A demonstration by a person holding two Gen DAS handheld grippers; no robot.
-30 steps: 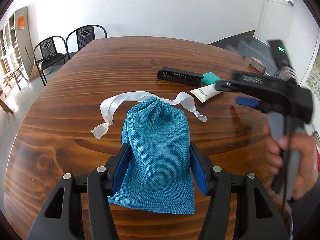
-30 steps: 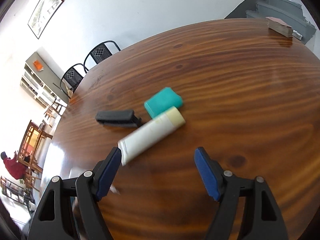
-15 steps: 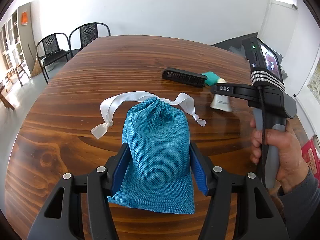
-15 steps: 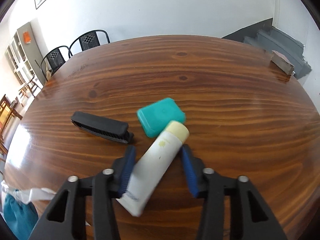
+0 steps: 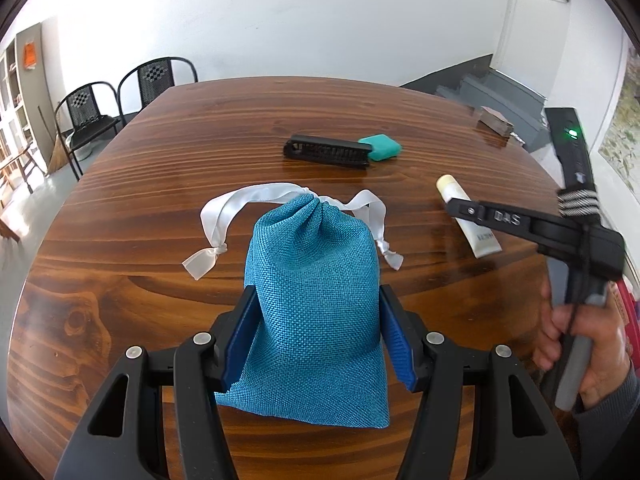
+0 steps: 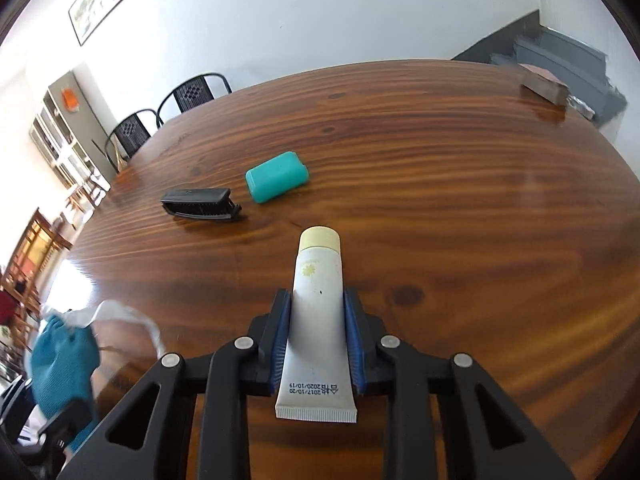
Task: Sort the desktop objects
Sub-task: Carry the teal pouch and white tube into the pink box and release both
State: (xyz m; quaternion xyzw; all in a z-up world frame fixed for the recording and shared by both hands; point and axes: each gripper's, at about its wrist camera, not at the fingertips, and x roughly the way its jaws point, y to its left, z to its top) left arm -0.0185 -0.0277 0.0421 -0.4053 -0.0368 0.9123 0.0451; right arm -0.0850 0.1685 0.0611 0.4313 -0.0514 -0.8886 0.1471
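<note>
A blue woven drawstring bag (image 5: pixel 316 304) with white ribbon stands on the brown wooden table (image 5: pixel 160 208), and my left gripper (image 5: pixel 318 312) is shut on its sides. A white tube with a cream cap (image 6: pixel 318 312) sits lengthwise between the blue pads of my right gripper (image 6: pixel 318 316), which is shut on it just above the table (image 6: pixel 480 208). In the left wrist view the tube (image 5: pixel 468 216) hangs in the right gripper (image 5: pixel 464 210) to the right of the bag. The bag (image 6: pixel 64 356) shows blurred at the lower left of the right wrist view.
A black brush (image 5: pixel 326 152) and a teal case (image 5: pixel 380 147) lie side by side beyond the bag; both also show as brush (image 6: pixel 200 204) and case (image 6: pixel 278 176). A small brown block (image 5: pixel 496 120) sits near the far right edge. A hand (image 5: pixel 576 344) grips the right handle. Chairs (image 5: pixel 120 100) stand behind the table.
My right gripper closed on the white tube, lifted it off the table and carried it away from the brush and case, toward the bag. The left gripper kept its grip on the bag.
</note>
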